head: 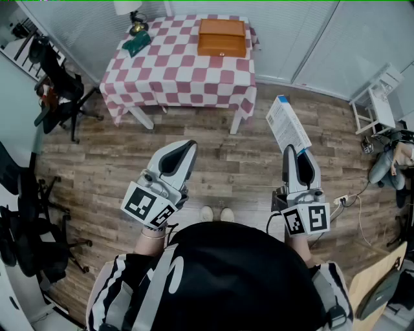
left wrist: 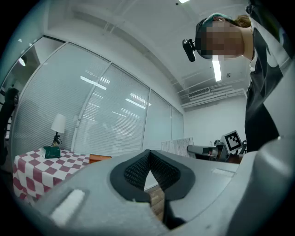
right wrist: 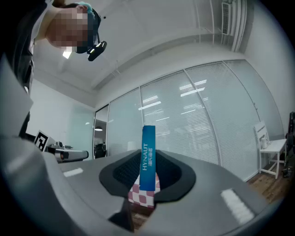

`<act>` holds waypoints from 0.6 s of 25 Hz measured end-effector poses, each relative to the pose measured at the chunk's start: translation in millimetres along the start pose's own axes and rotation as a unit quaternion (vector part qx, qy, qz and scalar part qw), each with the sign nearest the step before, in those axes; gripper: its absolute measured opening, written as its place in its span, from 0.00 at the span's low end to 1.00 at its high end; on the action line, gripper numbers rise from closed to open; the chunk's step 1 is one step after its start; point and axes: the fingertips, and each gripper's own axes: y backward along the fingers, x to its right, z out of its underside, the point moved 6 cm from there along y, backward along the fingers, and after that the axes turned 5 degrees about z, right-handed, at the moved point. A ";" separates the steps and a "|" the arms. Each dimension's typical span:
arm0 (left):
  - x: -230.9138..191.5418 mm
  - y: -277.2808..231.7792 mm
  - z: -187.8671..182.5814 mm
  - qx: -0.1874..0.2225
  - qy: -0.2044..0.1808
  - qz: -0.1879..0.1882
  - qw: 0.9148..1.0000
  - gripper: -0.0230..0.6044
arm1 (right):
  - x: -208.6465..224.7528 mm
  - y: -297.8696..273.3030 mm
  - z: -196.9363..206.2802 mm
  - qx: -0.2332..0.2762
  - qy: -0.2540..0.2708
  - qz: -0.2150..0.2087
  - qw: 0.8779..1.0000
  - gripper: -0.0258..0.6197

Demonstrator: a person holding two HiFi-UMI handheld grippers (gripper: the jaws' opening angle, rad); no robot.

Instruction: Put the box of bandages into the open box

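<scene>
My right gripper (head: 292, 154) is shut on the box of bandages (head: 288, 125), a flat white box with a blue edge that sticks up and forward out of the jaws. In the right gripper view the box's blue side (right wrist: 148, 156) stands upright between the black pads (right wrist: 126, 171). The open box (head: 222, 37), orange-brown wood, lies on the far side of the checked table (head: 181, 71), well ahead of both grippers. My left gripper (head: 179, 155) is held at the left, its pads (left wrist: 136, 169) touching with nothing between them.
A green object (head: 137, 44) and a lamp (head: 132, 15) stand at the table's back left. Black office chairs (head: 58, 90) line the left side, a white chair (head: 378, 100) stands at the right. Wooden floor lies between me and the table.
</scene>
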 end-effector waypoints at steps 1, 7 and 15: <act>-0.9 0.6 -1.0 0.001 -0.001 -0.001 1.000 0.04 | -1.0 -0.8 -0.7 0.001 0.000 -0.001 1.000 0.16; -4.3 3.7 -4.3 0.003 -0.002 -0.002 1.000 0.04 | -5.1 -3.1 -2.0 0.002 0.001 -0.003 1.000 0.16; -8.1 12.8 -5.7 0.006 -0.002 -0.005 1.000 0.04 | -11.0 -2.9 -2.2 0.003 0.002 -0.002 1.000 0.16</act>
